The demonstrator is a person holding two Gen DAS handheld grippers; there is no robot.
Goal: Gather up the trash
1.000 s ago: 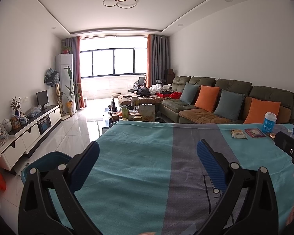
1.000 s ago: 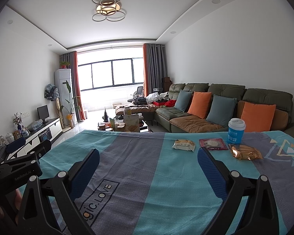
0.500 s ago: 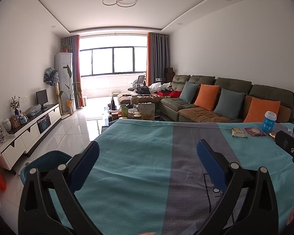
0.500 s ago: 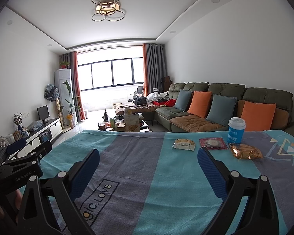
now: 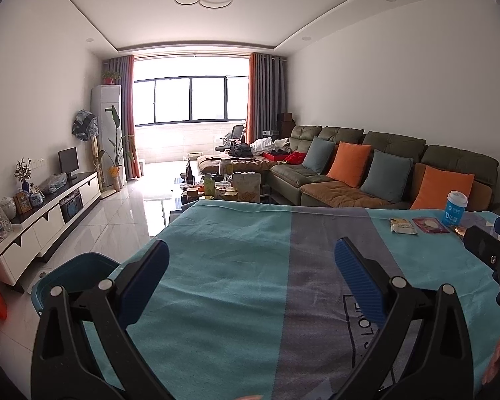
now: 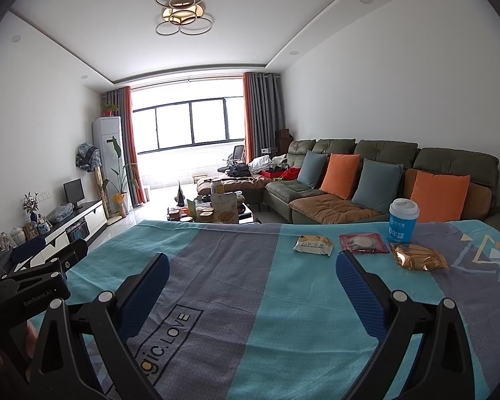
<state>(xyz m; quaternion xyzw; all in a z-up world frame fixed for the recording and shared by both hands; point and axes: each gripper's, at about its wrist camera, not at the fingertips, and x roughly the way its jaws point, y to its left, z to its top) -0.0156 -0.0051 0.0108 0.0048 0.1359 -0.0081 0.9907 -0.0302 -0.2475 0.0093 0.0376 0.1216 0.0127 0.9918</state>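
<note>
On the far right of the teal and grey tablecloth (image 6: 236, 286) lie a pale biscuit packet (image 6: 313, 245), a dark red packet (image 6: 363, 242) and a crumpled gold wrapper (image 6: 418, 258), next to a blue paper cup (image 6: 402, 220) with a white lid. In the left wrist view the biscuit packet (image 5: 402, 226), the red packet (image 5: 430, 225) and the cup (image 5: 455, 207) show far right. My right gripper (image 6: 251, 283) is open and empty, short of the packets. My left gripper (image 5: 250, 271) is open and empty over the cloth's left part.
A teal bin (image 5: 70, 278) stands on the floor at the table's left edge. Beyond the table are a cluttered coffee table (image 5: 223, 188), a green sofa (image 5: 383, 166) with cushions, and a white TV cabinet (image 5: 46, 213) on the left.
Both grippers have stayed nearly still and open. The left wrist view has tilted slightly.
</note>
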